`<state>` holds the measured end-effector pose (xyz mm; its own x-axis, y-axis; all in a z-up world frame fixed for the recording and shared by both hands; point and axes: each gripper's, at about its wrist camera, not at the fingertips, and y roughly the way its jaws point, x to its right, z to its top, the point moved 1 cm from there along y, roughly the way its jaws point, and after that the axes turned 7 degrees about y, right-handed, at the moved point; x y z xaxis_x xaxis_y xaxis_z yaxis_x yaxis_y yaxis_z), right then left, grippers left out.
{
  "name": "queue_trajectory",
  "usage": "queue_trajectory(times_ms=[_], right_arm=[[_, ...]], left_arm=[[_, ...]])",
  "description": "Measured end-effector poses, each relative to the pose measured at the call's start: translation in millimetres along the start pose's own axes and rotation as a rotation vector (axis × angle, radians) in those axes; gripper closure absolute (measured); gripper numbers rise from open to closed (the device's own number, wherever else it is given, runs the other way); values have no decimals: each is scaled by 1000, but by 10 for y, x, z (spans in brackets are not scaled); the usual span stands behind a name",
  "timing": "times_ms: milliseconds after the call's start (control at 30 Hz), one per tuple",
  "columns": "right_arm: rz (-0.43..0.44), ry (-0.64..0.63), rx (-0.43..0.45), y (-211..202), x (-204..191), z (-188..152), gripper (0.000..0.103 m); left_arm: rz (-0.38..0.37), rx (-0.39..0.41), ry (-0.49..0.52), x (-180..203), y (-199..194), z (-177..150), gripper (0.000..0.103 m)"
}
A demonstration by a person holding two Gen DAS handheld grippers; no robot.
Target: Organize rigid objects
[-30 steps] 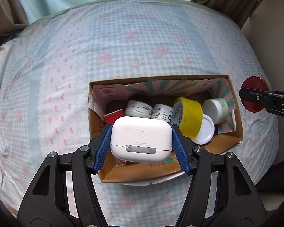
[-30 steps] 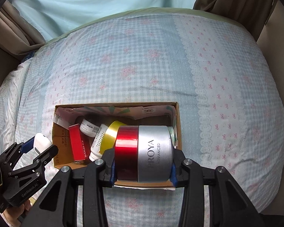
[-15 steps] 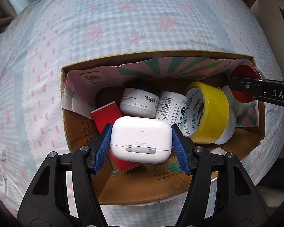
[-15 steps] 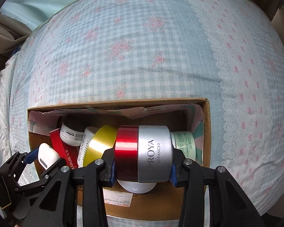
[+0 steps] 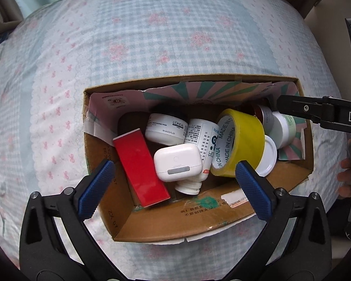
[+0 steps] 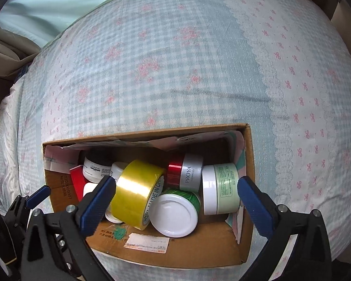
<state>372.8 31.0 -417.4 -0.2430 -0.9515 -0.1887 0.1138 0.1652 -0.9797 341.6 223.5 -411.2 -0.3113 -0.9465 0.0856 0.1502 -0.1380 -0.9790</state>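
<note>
Checked bedspread (image 6: 175,70) carries a cardboard box (image 5: 175,224) at lower centre; inside lie a glossy white earbud case (image 5: 177,164) and a red-and-silver jar (image 6: 186,172). Both grippers' jaws stand apart, empty.

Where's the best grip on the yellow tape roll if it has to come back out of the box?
Probably from above, pinching the yellow tape roll across its two flat faces. It stands on edge, tilted, with its top arc clear. The white bottle crowds one face and the white-lidded jar the other, so the fingers go in near the top.
</note>
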Motion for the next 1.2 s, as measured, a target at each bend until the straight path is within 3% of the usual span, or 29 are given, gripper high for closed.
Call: queue_trajectory(times_ms=[367,633,733,833,1067,1200], right_arm=[[40,-9,92,-599,-29,-349,0],[59,-52,179,-1332,14,-757,0],[43,-73,235,-1713,87,-897,0],[22,-100,318,-2196,152,-1036,0],[28,-152,555,-3441,298,-1412,0],[29,-170,675,-3963,423,-1657,0]], left_arm=[[37,101,-16,64,-619,-232,0],[73,197,-49,206,-1388,-419,0],[80,273,-44,349,-1801,-450,0],[136,361,-25,541,-2281,-485,0],[184,663,12,1079,-3591,-809,0],[231,780,20,1339,-4069,-984,0]])
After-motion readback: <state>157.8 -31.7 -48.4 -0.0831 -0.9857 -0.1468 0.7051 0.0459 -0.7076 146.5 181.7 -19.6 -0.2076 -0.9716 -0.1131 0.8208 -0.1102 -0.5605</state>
